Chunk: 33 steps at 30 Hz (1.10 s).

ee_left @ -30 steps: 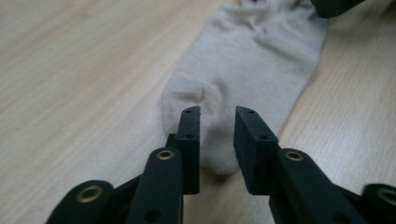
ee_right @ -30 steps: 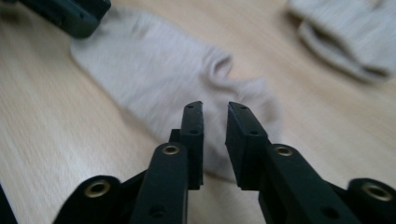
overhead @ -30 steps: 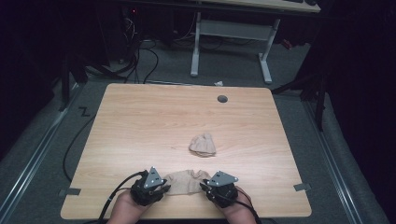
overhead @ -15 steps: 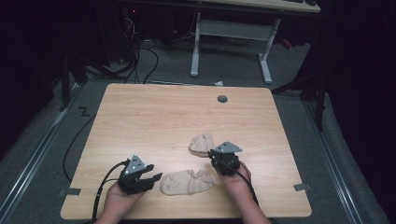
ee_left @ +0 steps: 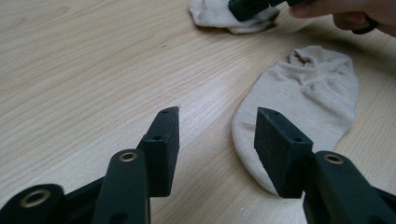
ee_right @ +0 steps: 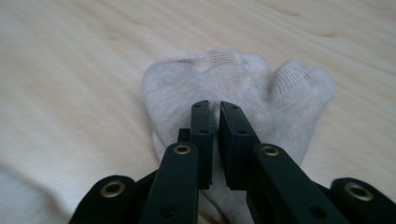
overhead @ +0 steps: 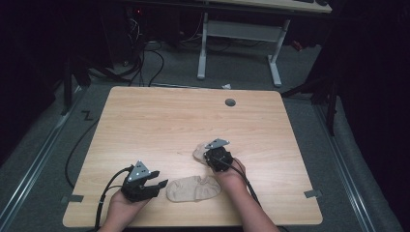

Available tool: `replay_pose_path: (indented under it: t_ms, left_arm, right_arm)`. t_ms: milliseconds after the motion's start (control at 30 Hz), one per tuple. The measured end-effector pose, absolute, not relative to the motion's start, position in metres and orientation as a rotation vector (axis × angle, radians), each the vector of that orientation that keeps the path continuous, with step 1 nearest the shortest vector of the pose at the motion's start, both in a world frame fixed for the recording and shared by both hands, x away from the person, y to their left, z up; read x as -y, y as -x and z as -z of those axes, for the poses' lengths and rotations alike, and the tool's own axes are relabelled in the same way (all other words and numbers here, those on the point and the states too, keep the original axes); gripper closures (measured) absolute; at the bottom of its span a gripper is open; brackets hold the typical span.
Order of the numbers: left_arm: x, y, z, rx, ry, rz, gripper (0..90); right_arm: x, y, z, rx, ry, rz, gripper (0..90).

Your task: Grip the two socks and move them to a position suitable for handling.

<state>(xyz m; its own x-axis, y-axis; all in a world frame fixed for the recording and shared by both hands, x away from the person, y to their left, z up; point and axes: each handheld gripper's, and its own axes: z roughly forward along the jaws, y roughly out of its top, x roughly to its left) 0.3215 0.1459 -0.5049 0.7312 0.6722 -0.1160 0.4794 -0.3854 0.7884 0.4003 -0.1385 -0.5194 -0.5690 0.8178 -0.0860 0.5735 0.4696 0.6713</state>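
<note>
Two beige socks on the wooden table (overhead: 145, 121). The flat sock (overhead: 193, 188) is the landmark; it lies spread out near the table's near edge.

Left gripper (overhead: 155, 186): just beside the flat sock's left end, low over the table. Its jaws have just been opening and now stand apart with nothing between them. In the left gripper view (ee_left: 217, 140) bare wood shows in the gap, and the flat sock (ee_left: 299, 107) starts just right of the gap, partly behind the right-hand jaw. Not touching the sock as far as I can tell.

Right gripper (overhead: 216, 159): beyond the flat sock's right end, over the crumpled sock (overhead: 199, 152), which lies just past the flat sock, towards the middle of the table. Its jaws have just been closing. In the right gripper view (ee_right: 215, 109) they are nearly together, a thin slit left between them, tips right over the crumpled sock (ee_right: 243, 88). Whether any cloth is pinched in the slit I cannot tell. In the left gripper view, a black jaw tip rests on the crumpled sock (ee_left: 224, 16), beyond the flat one.

The two socks lie near each other; whether they touch is hidden by the right hand (overhead: 229, 174).

Dark round hole (overhead: 230, 102) in the table, well beyond the flat sock, near the far edge.
</note>
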Motion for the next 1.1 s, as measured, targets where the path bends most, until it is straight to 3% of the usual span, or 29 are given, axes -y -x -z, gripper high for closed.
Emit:
replay_pose_path:
  t_ms: [233,500,600,767,867,1033,1100]
  left_arm:
    - [-0.146,-0.322,0.504,-0.869,-2.051,-0.283,50.5]
    - [-0.147,-0.325,0.505,-0.877,-2.050,-0.282,50.3]
    - [-0.147,-0.324,0.504,-0.876,-2.045,-0.285,50.3]
    - [-0.149,-0.323,0.503,-0.872,-2.043,-0.286,50.3]
    - [-0.149,-0.323,0.503,-0.874,-2.041,-0.283,50.3]
    - [-0.149,-0.324,0.504,-0.874,-2.045,-0.278,50.3]
    - [-0.149,-0.324,0.504,-0.875,-2.046,-0.278,50.3]
  right_arm:
    - [0.118,-0.374,0.521,-2.395,-1.042,-0.907,83.3]
    - [0.111,-0.374,0.500,-2.345,-1.017,-0.947,73.4]
    - [0.098,-0.379,0.495,-2.358,-1.016,-0.958,65.3]
    - [0.080,-0.384,0.510,-2.428,-1.022,-0.878,56.5]
    - [0.079,-0.388,0.520,-2.436,-1.028,-0.835,60.3]
    - [0.082,-0.389,0.519,-2.414,-1.028,-0.818,80.7]
    - [0.083,-0.389,0.519,-2.411,-1.022,-0.823,82.8]
